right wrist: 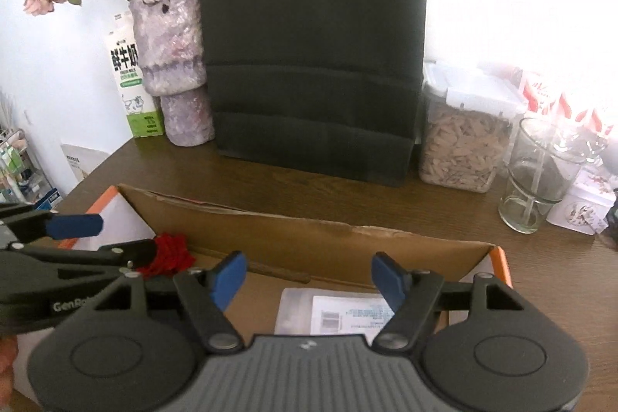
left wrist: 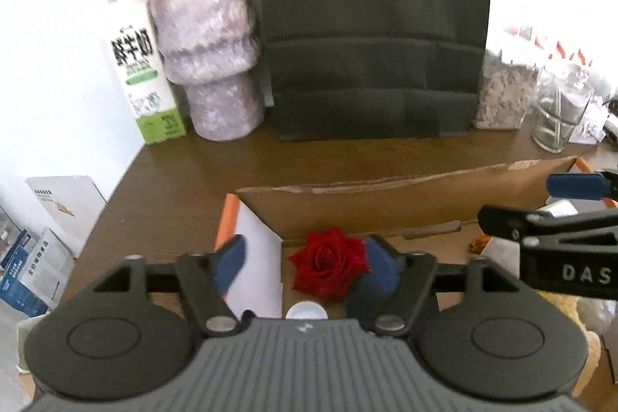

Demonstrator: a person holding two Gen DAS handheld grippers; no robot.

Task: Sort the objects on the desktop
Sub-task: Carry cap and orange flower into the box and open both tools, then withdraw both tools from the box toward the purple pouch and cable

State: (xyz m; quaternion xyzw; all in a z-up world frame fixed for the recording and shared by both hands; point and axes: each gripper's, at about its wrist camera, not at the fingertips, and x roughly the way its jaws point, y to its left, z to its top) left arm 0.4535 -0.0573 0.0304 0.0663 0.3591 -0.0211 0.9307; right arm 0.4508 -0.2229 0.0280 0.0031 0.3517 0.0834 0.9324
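An open cardboard box (left wrist: pixel 386 203) lies on the brown table. A red rose (left wrist: pixel 328 263) rests on the box floor near its left end. My left gripper (left wrist: pixel 305 253) hangs over it with its blue pads wide apart; the rose sits by the right pad and is not pinched. A white cap (left wrist: pixel 307 309) shows just below the rose. My right gripper (right wrist: pixel 309 269) stands open over the box (right wrist: pixel 309 238), above a clear packet with a white label (right wrist: pixel 332 311). Each gripper shows in the other's view: right gripper (left wrist: pixel 521 203), left gripper (right wrist: pixel 116 237) beside the rose (right wrist: pixel 170 253).
Behind the box stand a black paper bag (right wrist: pixel 313 64), a mottled purple vase with dried flowers (right wrist: pixel 170 64), a milk carton (right wrist: pixel 131 83), a clear jar of flakes (right wrist: pixel 463 149) and a glass with a straw (right wrist: pixel 537 176). The table edge curves away on the left.
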